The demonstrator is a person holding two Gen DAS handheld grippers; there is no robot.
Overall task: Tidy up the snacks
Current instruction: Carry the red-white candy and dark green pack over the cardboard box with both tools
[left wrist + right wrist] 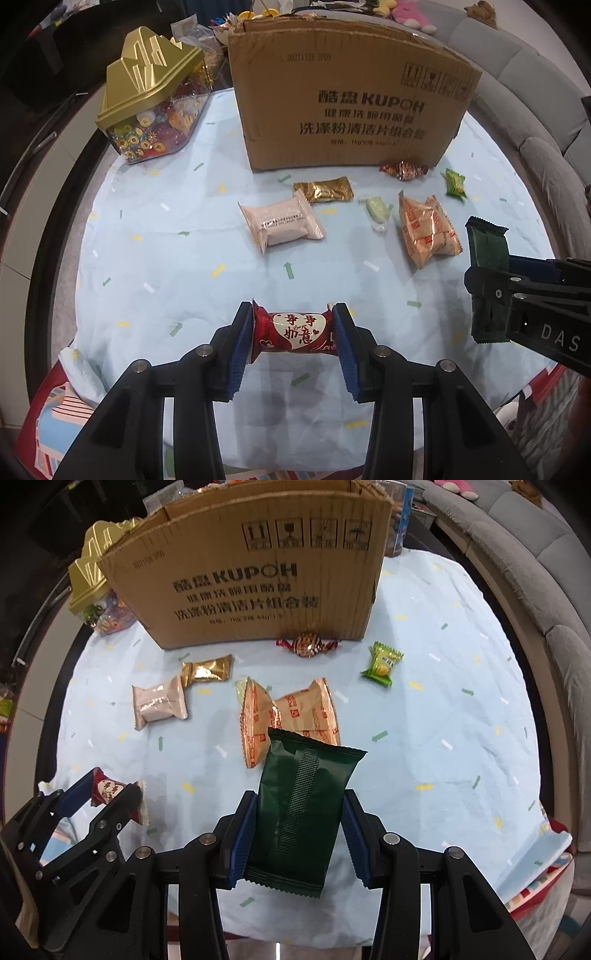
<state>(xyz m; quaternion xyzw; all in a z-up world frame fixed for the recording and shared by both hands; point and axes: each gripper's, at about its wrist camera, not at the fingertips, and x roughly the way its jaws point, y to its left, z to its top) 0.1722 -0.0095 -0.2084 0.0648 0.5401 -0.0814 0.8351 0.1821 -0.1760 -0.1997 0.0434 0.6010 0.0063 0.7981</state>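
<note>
Left gripper (293,332): pads clamped on both ends of the red heart-label candy (294,332), above the blue cloth (166,258).
Right gripper (300,825): closed on the dark green packet (301,805).
Cardboard box (258,572): behind the loose snacks, possibly open-topped.

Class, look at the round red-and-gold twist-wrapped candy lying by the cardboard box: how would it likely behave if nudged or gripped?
The twist-wrapped candy has a ball-shaped middle, so it may roll when pushed, though its twisted ends would probably check that. Its glossy foil looks slippery, so it might squirt from flat pads.

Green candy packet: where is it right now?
The green candy packet lies on the blue tablecloth, right of the red-gold twist candy, near the cardboard box's right corner.
</note>
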